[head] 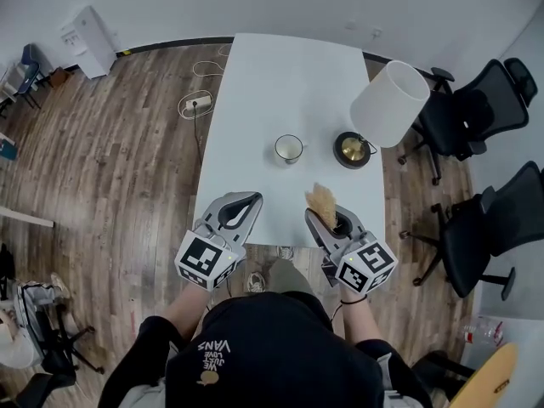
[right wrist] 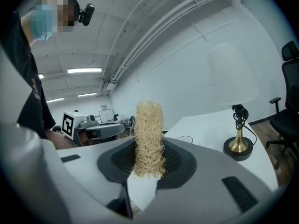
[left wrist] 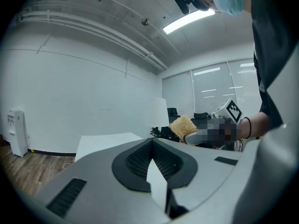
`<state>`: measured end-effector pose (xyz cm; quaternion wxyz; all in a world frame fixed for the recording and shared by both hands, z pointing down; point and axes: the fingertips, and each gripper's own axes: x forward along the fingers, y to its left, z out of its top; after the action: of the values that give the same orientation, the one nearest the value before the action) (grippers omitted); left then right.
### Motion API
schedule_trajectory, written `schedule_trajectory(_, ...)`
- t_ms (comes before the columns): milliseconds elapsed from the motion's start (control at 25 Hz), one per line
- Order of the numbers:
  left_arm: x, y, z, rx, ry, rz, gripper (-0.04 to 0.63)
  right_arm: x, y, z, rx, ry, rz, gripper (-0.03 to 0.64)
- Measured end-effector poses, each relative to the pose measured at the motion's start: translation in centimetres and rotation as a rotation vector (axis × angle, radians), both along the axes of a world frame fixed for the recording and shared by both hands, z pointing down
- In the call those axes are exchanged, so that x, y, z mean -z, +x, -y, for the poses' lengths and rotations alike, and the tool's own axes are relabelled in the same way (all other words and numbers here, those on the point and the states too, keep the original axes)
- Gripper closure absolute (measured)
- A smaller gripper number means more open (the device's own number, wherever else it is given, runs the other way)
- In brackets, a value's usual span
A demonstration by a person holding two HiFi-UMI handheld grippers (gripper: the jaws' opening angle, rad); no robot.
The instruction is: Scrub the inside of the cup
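My left gripper (head: 249, 201), fingers pressed together on nothing, hovers over the tabletop's (head: 280, 75) near edge, and the cup (head: 289, 149) stands unheld farther out. My right gripper (head: 319, 215) clamps the fibrous scrubber (head: 321, 199) between its fingers. I reckon pushing in could topple that unsteadied cup.

The head view looks steeply down from overhead onto the white table (head: 289, 83). The left gripper (head: 245, 201) and right gripper (head: 327, 215) each carry a camera close behind the jaws, facing nearly level across it; all views share the lamp (head: 389, 103).
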<state>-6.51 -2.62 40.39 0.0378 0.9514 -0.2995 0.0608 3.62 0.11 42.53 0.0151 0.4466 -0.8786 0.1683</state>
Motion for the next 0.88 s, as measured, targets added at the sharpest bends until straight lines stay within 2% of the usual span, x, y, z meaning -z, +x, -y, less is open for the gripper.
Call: schedule_trajectory(880,-1.5,4.6,10.1,0.019,0.031,0.009,0.584,-1.2,2.8,10.4,0.113,-0.018,0.003,0.523)
